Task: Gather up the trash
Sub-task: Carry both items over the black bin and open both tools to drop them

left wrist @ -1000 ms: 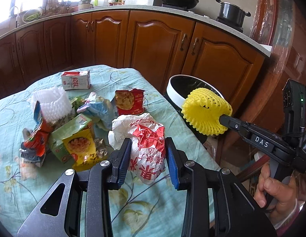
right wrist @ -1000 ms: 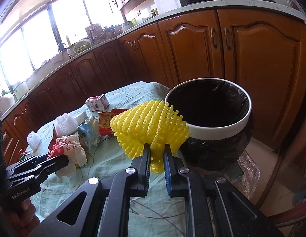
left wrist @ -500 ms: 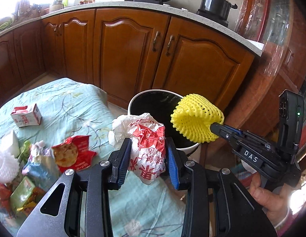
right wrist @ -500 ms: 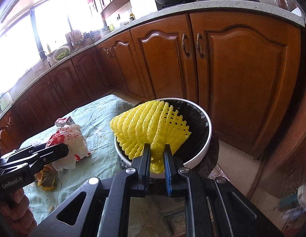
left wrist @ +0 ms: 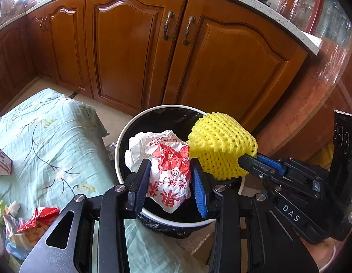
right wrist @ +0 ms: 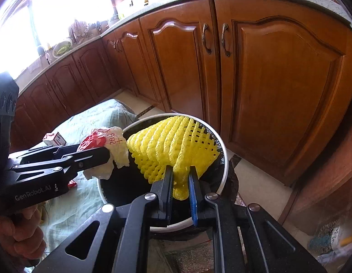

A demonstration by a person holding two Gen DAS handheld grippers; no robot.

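Both loads (left wrist: 169, 170) (left wrist: 221, 150) inside bin rim (left wrist: 121, 141).

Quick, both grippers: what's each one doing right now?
Left gripper: jaws opening, crumpled red-and-white wrapper between them, over the bin.
Right gripper: shut on the yellow foam net.

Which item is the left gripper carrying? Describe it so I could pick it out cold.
Find the white-rimmed bin with a black liner, beside the table's green floral cloth. Over its mouth, the left gripper holds a crumpled white paper wrapper printed in red. Its neighbour, the yellow foam net, is mesh.
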